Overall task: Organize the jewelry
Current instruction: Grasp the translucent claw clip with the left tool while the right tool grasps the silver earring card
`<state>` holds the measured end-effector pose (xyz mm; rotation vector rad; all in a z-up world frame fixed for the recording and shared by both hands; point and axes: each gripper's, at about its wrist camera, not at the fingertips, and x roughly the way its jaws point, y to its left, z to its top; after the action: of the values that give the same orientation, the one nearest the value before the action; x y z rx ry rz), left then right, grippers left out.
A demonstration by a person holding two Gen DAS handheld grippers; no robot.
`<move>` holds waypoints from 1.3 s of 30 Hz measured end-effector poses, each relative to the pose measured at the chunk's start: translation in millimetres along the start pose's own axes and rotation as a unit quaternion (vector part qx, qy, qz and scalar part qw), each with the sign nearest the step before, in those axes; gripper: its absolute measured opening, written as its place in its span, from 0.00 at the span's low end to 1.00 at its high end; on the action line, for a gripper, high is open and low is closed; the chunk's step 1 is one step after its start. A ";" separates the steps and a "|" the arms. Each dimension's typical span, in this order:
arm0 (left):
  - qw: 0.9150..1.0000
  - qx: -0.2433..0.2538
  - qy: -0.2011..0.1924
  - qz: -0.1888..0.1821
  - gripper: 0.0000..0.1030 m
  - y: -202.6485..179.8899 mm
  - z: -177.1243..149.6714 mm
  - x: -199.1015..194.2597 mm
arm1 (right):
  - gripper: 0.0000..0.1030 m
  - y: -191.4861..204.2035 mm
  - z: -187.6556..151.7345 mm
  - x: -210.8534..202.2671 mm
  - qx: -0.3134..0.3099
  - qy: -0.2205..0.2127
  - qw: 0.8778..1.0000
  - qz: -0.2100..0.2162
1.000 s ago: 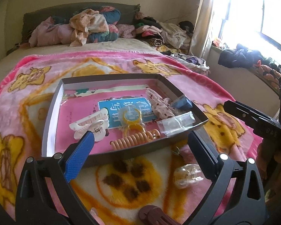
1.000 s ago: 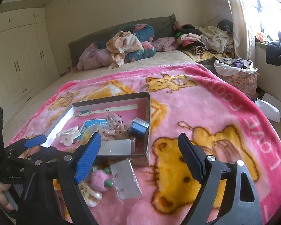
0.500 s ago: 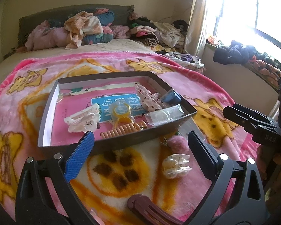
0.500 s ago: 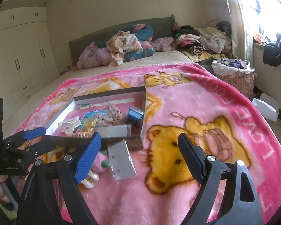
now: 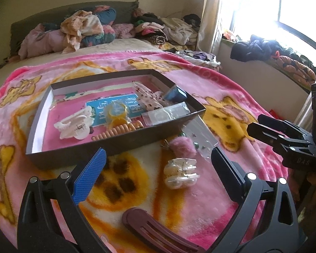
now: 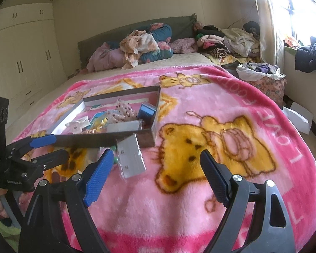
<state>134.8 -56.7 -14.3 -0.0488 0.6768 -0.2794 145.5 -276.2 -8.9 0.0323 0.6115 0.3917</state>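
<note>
Both grippers are hovering over the pink bear-print blanket [image 5: 231, 84], just short of the shallow dark tray [image 5: 90, 158]. The left gripper [image 5: 155, 168] is holding its fingers spread wide with nothing between them; beyond its tips a pearly hair claw [image 5: 182, 174] is lying on the blanket, a fluffy pink pom-pom [image 5: 182, 147] just behind it, and a maroon hair clip [image 5: 158, 229] is sitting close under the gripper. The right gripper [image 6: 155, 175] is likewise gaping wide and gripping nothing, its blue-padded finger [image 6: 99, 179] pointing toward a clear plastic packet [image 6: 130, 158] that is lying on the blanket with its far end against the tray's near corner.

Inside the tray a white hair claw [image 5: 75, 124] is resting near the left side, an orange spiral hair tie [image 5: 118, 131] is stretching along the front wall, a yellow ring-shaped piece [image 5: 115, 111] is sitting on a blue card [image 5: 103, 107], and a dotted fabric scrunchie [image 5: 147, 97], a small blue box [image 5: 176, 93] and another clear bag [image 5: 166, 113] are crowding the right end.
</note>
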 end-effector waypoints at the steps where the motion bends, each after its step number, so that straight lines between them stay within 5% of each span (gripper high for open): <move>1: 1.000 0.001 0.002 -0.001 0.89 -1.0 -0.7 0.7 | 0.79 -0.1 -1.7 -0.9 -0.001 0.001 1.000 0.001; 15: 0.998 0.044 0.039 -0.018 0.87 -23.3 -11.0 19.8 | 0.79 -5.2 -15.5 5.8 -0.006 0.027 1.000 0.011; 25: 0.995 0.049 0.078 -0.033 0.67 -28.3 -18.1 41.6 | 0.78 -7.5 -10.1 24.0 -0.004 0.040 0.999 0.035; 39: 0.993 0.041 0.099 -0.040 0.35 -24.0 -21.7 57.2 | 0.57 -1.0 -3.7 60.7 -0.014 0.082 0.994 0.073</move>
<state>158.1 -94.3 -62.9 0.0320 0.8616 -0.3925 189.1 -255.1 -45.6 0.0184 0.7677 0.5474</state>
